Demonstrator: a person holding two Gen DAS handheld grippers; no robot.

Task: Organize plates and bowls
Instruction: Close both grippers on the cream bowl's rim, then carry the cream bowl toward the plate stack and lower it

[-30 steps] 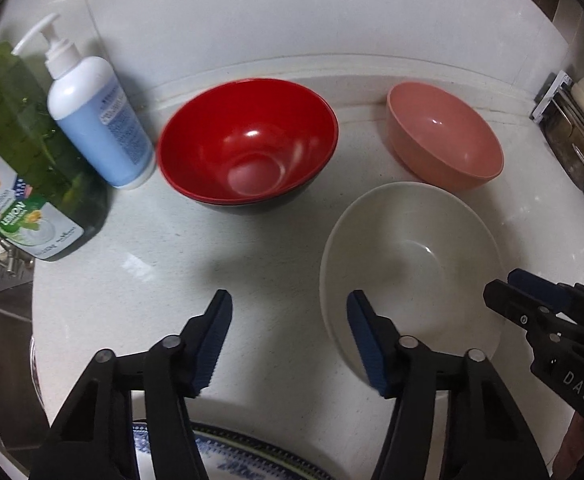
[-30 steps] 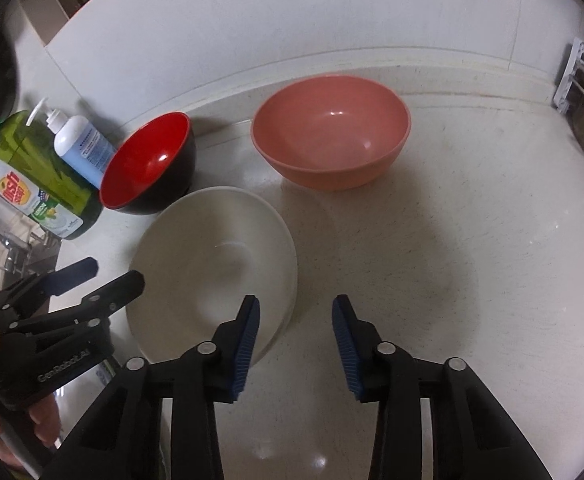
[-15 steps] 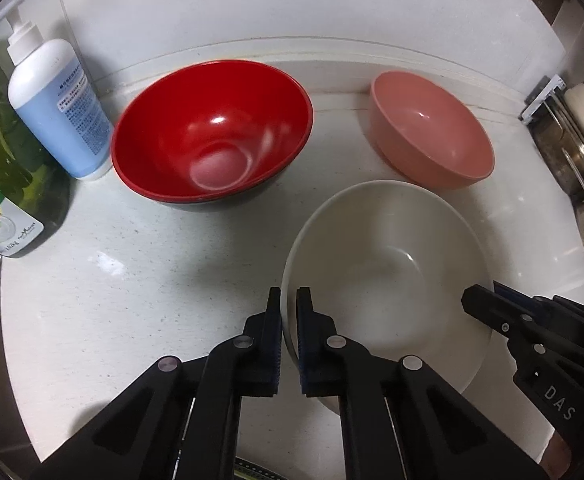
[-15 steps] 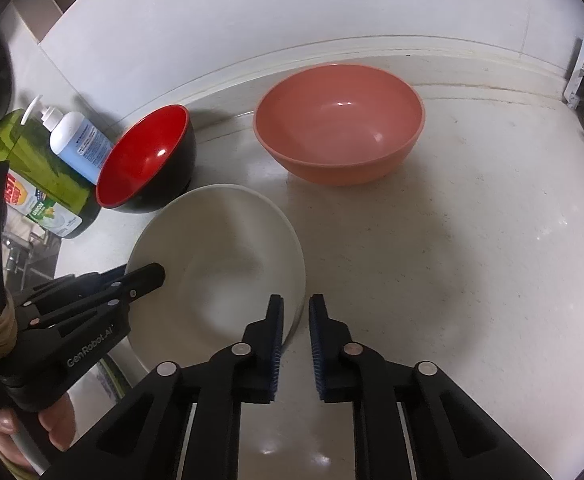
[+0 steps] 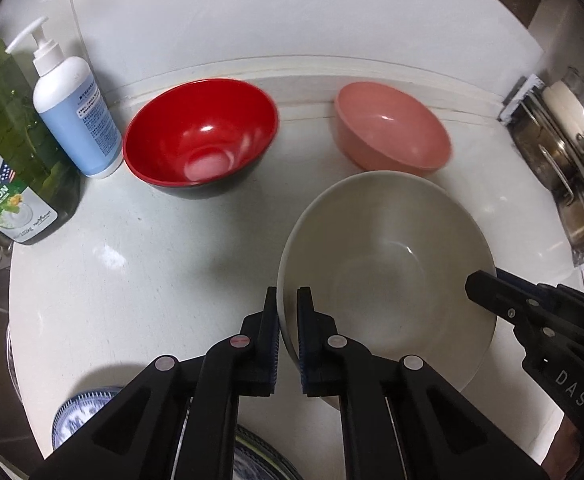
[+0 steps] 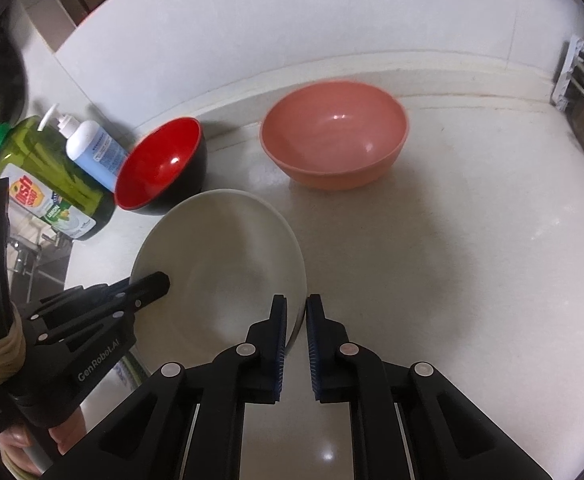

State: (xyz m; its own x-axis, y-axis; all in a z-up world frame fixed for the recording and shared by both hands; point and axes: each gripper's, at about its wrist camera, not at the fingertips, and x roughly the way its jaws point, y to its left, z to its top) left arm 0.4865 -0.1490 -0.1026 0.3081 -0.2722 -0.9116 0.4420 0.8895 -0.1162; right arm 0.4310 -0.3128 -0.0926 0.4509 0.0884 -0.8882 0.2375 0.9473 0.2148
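A white bowl (image 5: 387, 264) (image 6: 220, 264) is held between both grippers. My left gripper (image 5: 287, 300) is shut on its left rim. My right gripper (image 6: 295, 308) is shut on its right rim, and shows at the right of the left wrist view (image 5: 487, 288). A red bowl with a black outside (image 5: 200, 136) (image 6: 156, 164) sits at the back left. A pink bowl (image 5: 391, 128) (image 6: 335, 132) sits at the back, beyond the white bowl. A blue-patterned plate (image 5: 80, 412) lies at the near edge, partly hidden by my left gripper.
A white pump bottle (image 5: 72, 108) (image 6: 92, 148) and a green dish soap bottle (image 5: 8, 152) (image 6: 48, 176) stand at the left by the sink. A metal rack with pots (image 5: 563, 152) stands at the right. The white backsplash wall (image 5: 292, 12) runs behind the bowls.
Both grippers went from open to shut on opposite rims of the white bowl. The bowl now seems lifted and nearer both cameras.
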